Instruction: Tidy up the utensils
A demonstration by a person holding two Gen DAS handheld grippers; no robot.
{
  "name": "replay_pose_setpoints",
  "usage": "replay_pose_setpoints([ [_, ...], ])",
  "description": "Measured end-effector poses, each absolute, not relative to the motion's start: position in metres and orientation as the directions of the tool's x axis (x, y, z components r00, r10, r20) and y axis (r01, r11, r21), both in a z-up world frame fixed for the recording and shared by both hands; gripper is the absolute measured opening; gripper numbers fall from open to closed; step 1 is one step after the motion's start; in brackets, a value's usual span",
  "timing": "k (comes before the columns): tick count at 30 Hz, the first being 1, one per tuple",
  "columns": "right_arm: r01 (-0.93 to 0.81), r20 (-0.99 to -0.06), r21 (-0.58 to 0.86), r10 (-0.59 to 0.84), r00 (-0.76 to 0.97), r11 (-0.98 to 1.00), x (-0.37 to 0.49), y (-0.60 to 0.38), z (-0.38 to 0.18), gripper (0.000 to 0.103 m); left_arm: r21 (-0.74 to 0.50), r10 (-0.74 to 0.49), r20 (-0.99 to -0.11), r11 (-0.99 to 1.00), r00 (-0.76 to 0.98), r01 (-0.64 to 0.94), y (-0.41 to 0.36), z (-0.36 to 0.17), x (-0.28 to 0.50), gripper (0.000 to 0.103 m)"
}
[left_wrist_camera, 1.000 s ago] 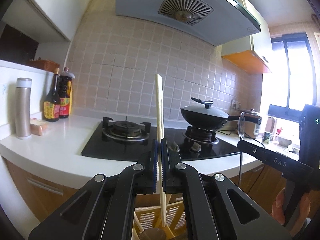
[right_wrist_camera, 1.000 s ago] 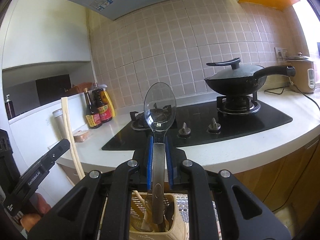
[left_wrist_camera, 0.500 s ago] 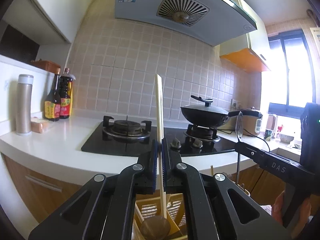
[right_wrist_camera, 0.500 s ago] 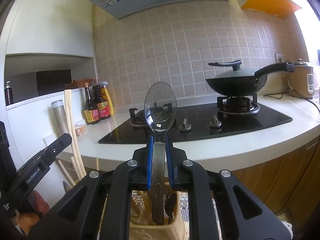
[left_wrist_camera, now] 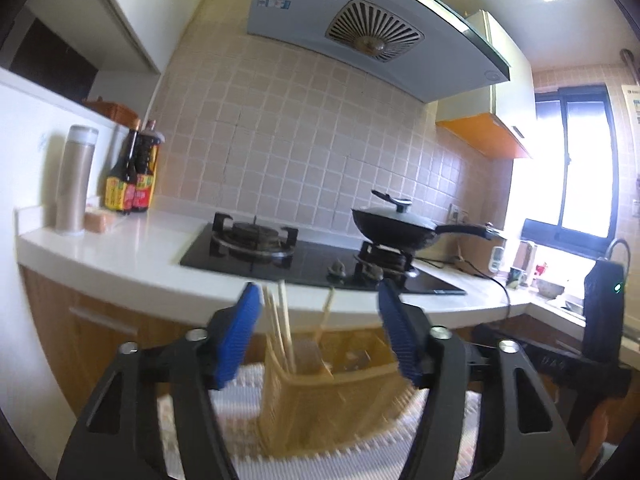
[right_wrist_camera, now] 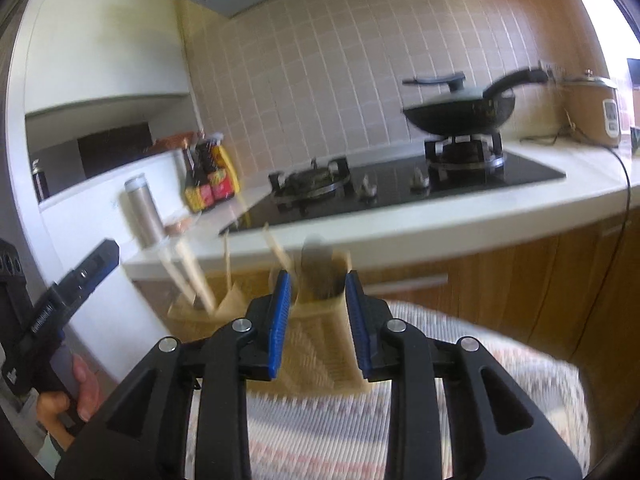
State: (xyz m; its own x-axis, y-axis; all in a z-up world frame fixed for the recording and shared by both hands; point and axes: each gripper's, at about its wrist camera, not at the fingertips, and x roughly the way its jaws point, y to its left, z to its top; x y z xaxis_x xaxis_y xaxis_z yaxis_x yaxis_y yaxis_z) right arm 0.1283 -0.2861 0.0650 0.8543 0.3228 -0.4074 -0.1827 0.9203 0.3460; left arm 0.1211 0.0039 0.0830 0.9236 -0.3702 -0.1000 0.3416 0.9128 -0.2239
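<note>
The chopsticks (left_wrist_camera: 282, 326) are standing in the left compartment of the wicker utensil holder (left_wrist_camera: 320, 396), their long axis close to upright and leaning slightly, tips pointing up toward the counter edge (left_wrist_camera: 160, 280). The spoon (right_wrist_camera: 320, 268) is sitting bowl-up in another compartment of the same holder, blurred in my right view. The holder is resting on a striped woven mat (right_wrist_camera: 480, 380) in front of the wooden cabinet doors.

My left gripper (left_wrist_camera: 318, 320) is hanging just before the holder; its jaws have just been opening and are now standing wide, the chopsticks showing beyond the gap with no pad touching them. My right gripper (right_wrist_camera: 318, 312) has just been opening too, and is standing parted with nothing between its pads. Beyond, the stove (left_wrist_camera: 312, 258) is carrying a lidded wok (left_wrist_camera: 394, 228), with sauce bottles (left_wrist_camera: 132, 176) and a steel flask (left_wrist_camera: 74, 184) at the left.
</note>
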Motion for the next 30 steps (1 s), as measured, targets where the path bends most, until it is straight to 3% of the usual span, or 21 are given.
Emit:
replay_pose_setpoints([
  [2,-0.184,-0.434,0.342,0.328,0.839,0.922,0.115,-0.281,0.057,0.034,-0.226,-0.371,-0.103,0.912,0.923,0.342,0.004,0.077,0.104,0.081],
  [5,-0.174,-0.454,0.350,0.329,0.828,0.921,0.096,-0.278,0.048,0.056,-0.216,-0.365,-0.119,0.917,0.923,0.335,0.002,0.068,0.082,0.089],
  [8,-0.158,-0.471,0.347,0.318,0.823,0.925,0.079,-0.275,0.042,0.056,-0.218,-0.360,-0.147,0.920,0.921,0.325,0.000,0.057,0.064,0.093],
  [12,-0.122,-0.472,0.314,0.266,0.841,0.942,0.059,-0.272,0.036,0.068,-0.198,-0.314,-0.170,0.939,0.934,0.280,-0.004,0.041,0.043,0.095],
  [17,-0.020,-0.420,0.159,0.086,0.904,0.987,0.041,-0.257,0.027,0.079,-0.135,-0.156,-0.150,0.981,0.976,0.136,-0.010,0.015,0.027,0.095],
  [20,0.007,-0.390,0.133,0.046,0.920,0.991,0.036,-0.252,0.019,0.088,-0.137,-0.098,-0.149,0.988,0.984,0.077,-0.012,0.003,0.025,0.095],
  [25,0.018,-0.368,0.078,0.012,0.930,0.997,0.034,-0.249,0.014,0.094,-0.078,-0.059,-0.173,0.996,0.983,0.046,-0.016,0.000,0.032,0.095],
  [30,0.031,-0.425,0.158,0.040,0.904,0.987,0.048,-0.266,0.007,0.094,-0.072,-0.067,-0.180,0.996,0.981,0.055,-0.018,0.000,0.033,0.095],
])
